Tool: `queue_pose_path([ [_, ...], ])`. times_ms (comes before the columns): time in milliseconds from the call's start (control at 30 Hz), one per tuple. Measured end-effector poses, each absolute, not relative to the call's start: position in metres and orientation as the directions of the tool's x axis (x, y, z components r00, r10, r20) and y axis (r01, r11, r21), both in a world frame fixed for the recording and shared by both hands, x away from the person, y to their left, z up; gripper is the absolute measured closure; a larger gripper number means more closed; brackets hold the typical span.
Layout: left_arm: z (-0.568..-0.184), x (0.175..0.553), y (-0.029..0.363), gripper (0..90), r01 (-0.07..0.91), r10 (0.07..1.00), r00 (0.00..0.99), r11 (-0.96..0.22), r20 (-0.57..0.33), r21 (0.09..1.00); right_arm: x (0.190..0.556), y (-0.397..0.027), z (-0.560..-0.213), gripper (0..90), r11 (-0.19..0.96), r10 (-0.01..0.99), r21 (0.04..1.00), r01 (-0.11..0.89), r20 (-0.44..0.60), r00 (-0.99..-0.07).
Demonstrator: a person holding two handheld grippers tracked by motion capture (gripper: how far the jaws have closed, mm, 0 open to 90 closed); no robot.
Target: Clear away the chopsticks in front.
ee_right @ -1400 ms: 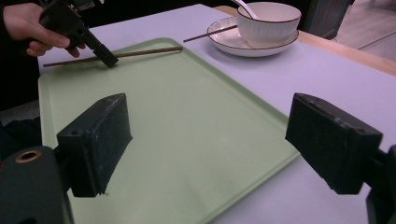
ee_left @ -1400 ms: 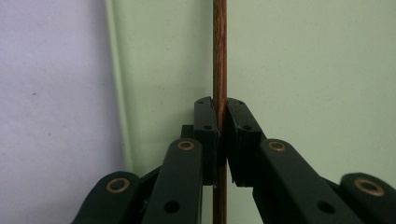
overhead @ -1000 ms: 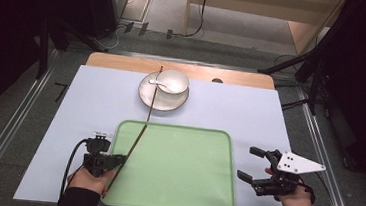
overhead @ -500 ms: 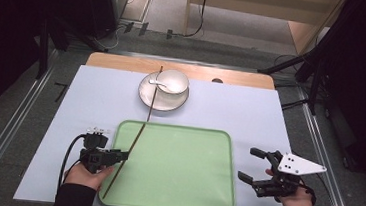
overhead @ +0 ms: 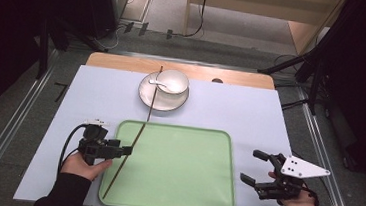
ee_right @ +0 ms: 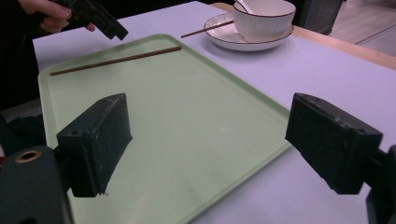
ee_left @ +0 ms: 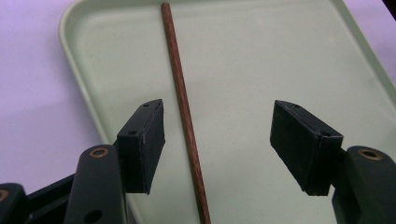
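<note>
A brown chopstick [overhead: 124, 160] lies along the left side of the green tray [overhead: 185, 173]. My left gripper [overhead: 125, 150] hovers over it, and its jaws have just been opening. In the left gripper view the chopstick [ee_left: 184, 112] runs between the open pads [ee_left: 144, 140] on the tray [ee_left: 261, 56], closer to the left pad but touched by neither. A second chopstick [overhead: 154, 93] rests across the plate [overhead: 146, 99]. My right gripper [overhead: 251, 165] stands open and empty off the tray's right edge, facing the tray [ee_right: 187, 93].
A white bowl [overhead: 174, 81] with a spoon [overhead: 156, 82] sits on the plate at the back of the lavender mat [overhead: 250, 119]. A wooden table edge [overhead: 243, 78] runs behind it. In the right gripper view the person's hand and left gripper [ee_right: 109, 25] are at the tray's far corner.
The left gripper, shut on the chopstick a second ago, has opened and let it go onto the tray. The left hand has lifted slightly. The right gripper has not moved.
</note>
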State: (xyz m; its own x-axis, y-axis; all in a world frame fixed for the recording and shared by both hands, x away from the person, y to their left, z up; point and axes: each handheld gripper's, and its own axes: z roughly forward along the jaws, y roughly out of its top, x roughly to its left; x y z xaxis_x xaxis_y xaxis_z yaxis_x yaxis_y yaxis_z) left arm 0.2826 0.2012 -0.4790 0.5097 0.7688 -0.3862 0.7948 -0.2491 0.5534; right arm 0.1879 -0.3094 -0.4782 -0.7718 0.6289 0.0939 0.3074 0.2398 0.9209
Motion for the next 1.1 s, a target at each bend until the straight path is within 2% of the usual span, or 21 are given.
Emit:
queue_pose_path([
  [133,-0.477,0.289,0.197,35.3,0.762,0.764,0.549,-0.29,-0.339,0.579,0.186,-0.311,-0.479,14.8,0.24,0.636,0.918,0.315,0.096,-0.766],
  [300,-0.478,0.301,0.193,34.5,0.746,0.747,0.578,-0.323,-0.327,0.582,0.184,-0.313,-0.479,14.7,0.235,0.645,0.92,0.315,0.094,-0.758],
  [467,-0.471,0.314,0.192,32.6,0.757,0.726,0.583,-0.321,-0.366,0.57,0.184,-0.314,-0.48,14.7,0.236,0.648,0.918,0.32,0.097,-0.755],
  [600,-0.46,0.322,0.185,30.7,0.743,0.725,0.6,-0.348,-0.339,0.571,0.185,-0.315,-0.481,14.7,0.233,0.651,0.917,0.325,0.102,-0.752],
  [1100,-0.432,0.377,0.172,28.9,0.743,0.709,0.608,-0.35,-0.357,0.57,0.187,-0.316,-0.483,14.7,0.233,0.647,0.916,0.326,0.105,-0.756],
])
